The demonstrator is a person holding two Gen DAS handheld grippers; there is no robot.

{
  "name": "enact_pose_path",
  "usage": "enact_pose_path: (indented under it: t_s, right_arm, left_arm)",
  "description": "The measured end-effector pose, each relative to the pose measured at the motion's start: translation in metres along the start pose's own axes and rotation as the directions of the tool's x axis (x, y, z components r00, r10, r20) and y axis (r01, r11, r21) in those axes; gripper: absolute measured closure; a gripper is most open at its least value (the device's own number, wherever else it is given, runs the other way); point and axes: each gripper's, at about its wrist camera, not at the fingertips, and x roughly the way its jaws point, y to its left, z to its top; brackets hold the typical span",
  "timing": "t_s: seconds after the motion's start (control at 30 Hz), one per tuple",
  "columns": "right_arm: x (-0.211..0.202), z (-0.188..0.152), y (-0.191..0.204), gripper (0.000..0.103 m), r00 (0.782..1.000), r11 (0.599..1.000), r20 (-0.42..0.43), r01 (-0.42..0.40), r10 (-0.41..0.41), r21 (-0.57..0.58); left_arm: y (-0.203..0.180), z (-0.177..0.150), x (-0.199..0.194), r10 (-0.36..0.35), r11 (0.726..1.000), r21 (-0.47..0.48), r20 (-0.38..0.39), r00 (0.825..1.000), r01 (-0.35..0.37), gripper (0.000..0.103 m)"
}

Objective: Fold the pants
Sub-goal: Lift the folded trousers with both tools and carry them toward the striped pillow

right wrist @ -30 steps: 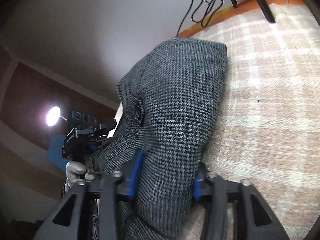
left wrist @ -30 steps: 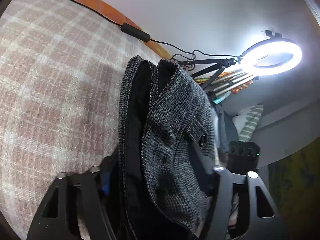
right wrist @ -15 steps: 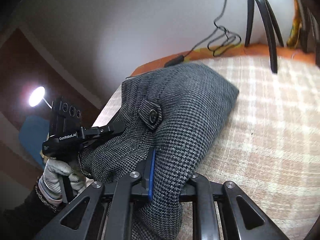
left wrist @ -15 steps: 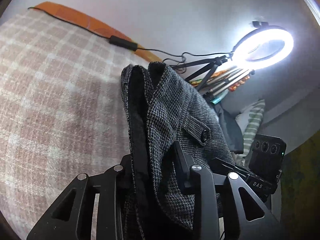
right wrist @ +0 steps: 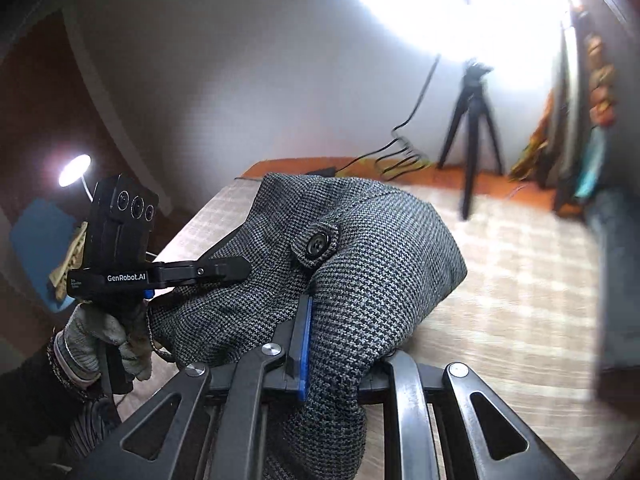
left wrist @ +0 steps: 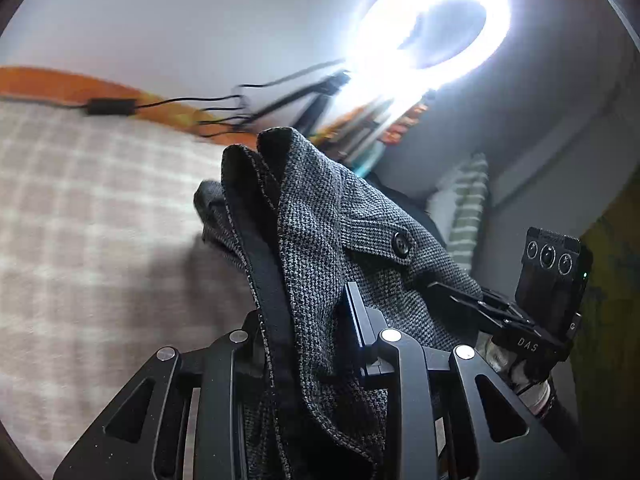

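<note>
Step in hand, as judged: carrying the gathered waist end of the pants (right wrist: pixel 360 280) over the bed (right wrist: pixel 520 280) to lay a fold. To do it well, both grippers should travel together at equal height so the held edge stays taut and square, then lower until the cloth meets the plaid cover before either one lets go; a slack or skewed edge risks a crooked fold. The pants, grey houndstooth with a buttoned tab (right wrist: pixel 318 246), are bunched and raised, with the far end seemingly resting on the bed cover near its left edge. The left gripper (left wrist: pixel 308 344) is clenched on the dark-lined waistband, cloth pinched between its fingers (left wrist: pixel 362 320) and draping over them. The right gripper (right wrist: pixel 340 356) is likewise clamped on a thick fold of the pants, its blue pad pressed into the fabric. In the right wrist view the gloved left hand (right wrist: pixel 100 336) holds its gripper roughly level, pointing in toward the garment from the left; the two grippers sit near each other on the same end. A ring light (left wrist: pixel 432 32) on a tripod (right wrist: pixel 472 128) stands beyond the bed.
</note>
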Motion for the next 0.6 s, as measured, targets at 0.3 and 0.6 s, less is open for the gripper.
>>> enact_pose_path:
  t_s: [0.3,0.6]
  right_arm:
    - [-0.099,0.001,-0.053,0.09,0.985,0.987,0.066,0.16,-0.159,-0.025]
    - [-0.16,0.015,-0.125,0.091,0.939,0.943,0.108,0.331,-0.325,-0.043]
  left_arm:
    - [-0.074,0.024,0.07,-0.097,0.989,0.109,-0.003,0.995,0.096,0.077]
    - [-0.146,0.058,0.159,-0.154,0.967,0.207,0.001,0.988,0.151,0.077]
